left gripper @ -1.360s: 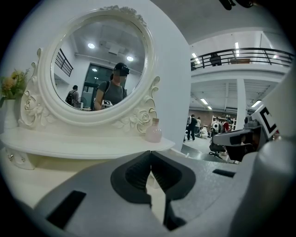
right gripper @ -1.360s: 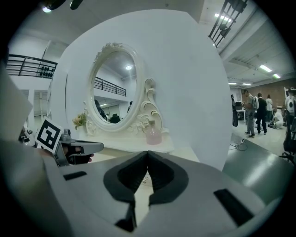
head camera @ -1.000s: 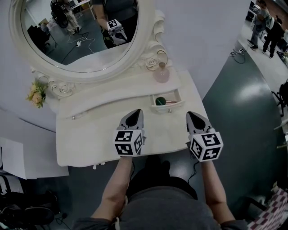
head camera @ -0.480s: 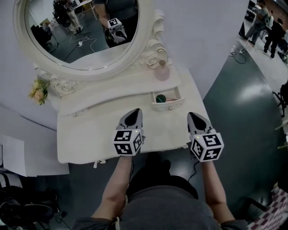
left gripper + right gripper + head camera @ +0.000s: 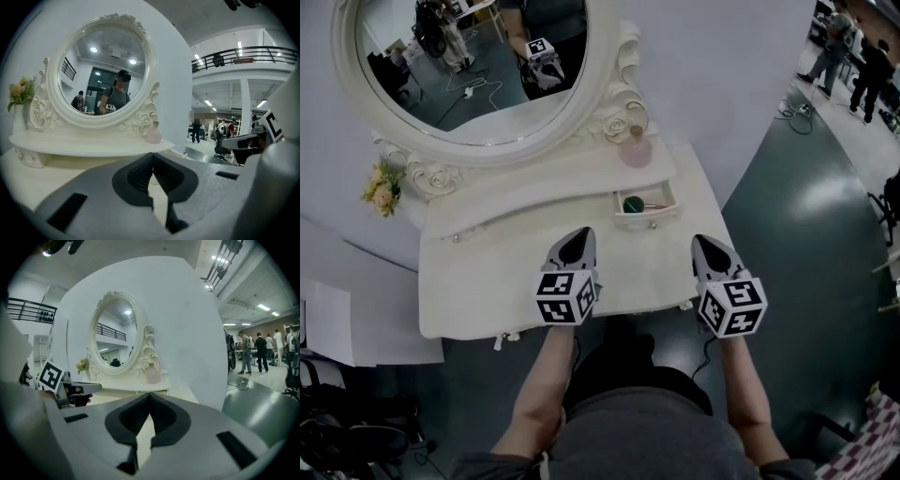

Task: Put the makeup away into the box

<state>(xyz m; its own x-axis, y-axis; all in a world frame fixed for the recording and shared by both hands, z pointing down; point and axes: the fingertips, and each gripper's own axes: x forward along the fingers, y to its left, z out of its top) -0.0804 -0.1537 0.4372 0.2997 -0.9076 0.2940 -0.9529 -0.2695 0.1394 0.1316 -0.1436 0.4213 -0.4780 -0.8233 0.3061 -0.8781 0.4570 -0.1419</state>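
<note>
A small white drawer box (image 5: pixel 648 221) stands pulled out of the dressing table's upper tier. In it lie a round green compact (image 5: pixel 633 203) and a thin pink stick (image 5: pixel 655 205). My left gripper (image 5: pixel 580 235) hovers over the tabletop (image 5: pixel 487 281), below and left of the box, its jaws together with nothing between them (image 5: pixel 152 161). My right gripper (image 5: pixel 703 240) hangs at the table's right front edge, below and right of the box, also shut and empty (image 5: pixel 149 399). Neither gripper touches the box.
A pink perfume bottle (image 5: pixel 636 150) stands on the shelf just behind the box, under the oval mirror (image 5: pixel 478 66). A small bunch of flowers (image 5: pixel 382 187) sits at the shelf's left end. To the right the table ends over dark green floor (image 5: pixel 806 234), with people far off.
The head view has shifted slightly, so the table and mirror sit a little further right in the picture. Both grippers keep their places and stay shut.
</note>
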